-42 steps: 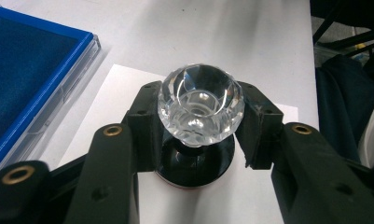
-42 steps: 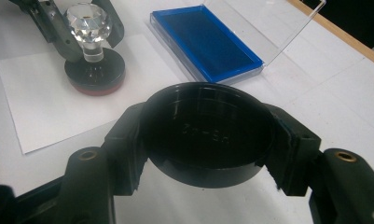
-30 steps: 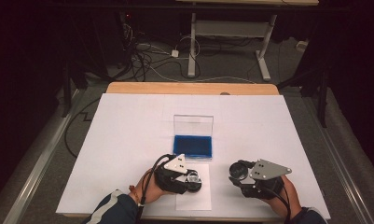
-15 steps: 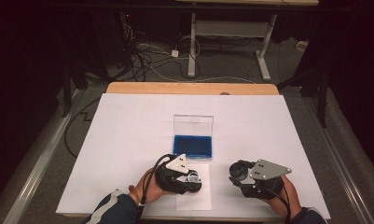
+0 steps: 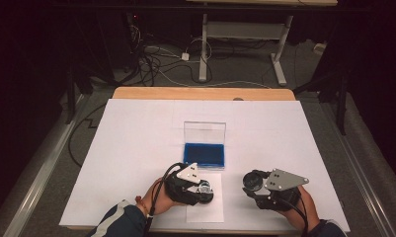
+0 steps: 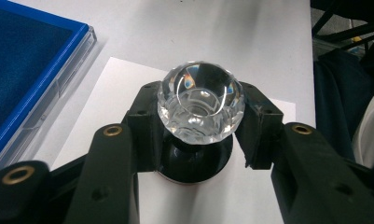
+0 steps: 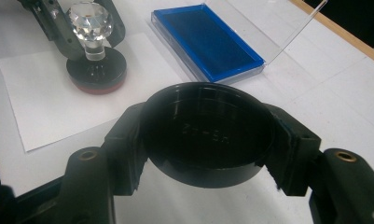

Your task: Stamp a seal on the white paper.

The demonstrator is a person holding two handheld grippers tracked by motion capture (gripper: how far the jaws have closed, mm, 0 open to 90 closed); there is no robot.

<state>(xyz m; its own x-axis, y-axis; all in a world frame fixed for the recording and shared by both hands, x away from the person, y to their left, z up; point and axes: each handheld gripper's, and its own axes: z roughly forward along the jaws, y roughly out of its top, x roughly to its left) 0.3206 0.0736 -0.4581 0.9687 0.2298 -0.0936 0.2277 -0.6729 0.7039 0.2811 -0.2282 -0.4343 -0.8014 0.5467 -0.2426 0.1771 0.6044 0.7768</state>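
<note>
Left claw (image 6: pixel 199 128) clamps the stamp's crystal knob (image 6: pixel 201 102) — right claw (image 7: pixel 205 140) grips the black cap (image 7: pixel 207 133); the stamp's base sits half-hidden.

Stamp (image 5: pixel 204 190) on paper sheet (image 5: pixel 205 210), ink pad case (image 5: pixel 204 154) just behind, cap (image 5: pixel 253 181) to the right.

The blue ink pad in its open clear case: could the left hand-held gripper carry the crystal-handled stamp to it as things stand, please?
Probably yes. The left hand-held gripper is shut on the crystal-handled stamp, which stands on the white paper sheet. The blue ink pad lies just beyond, its clear lid tilted back, with nothing between.
</note>
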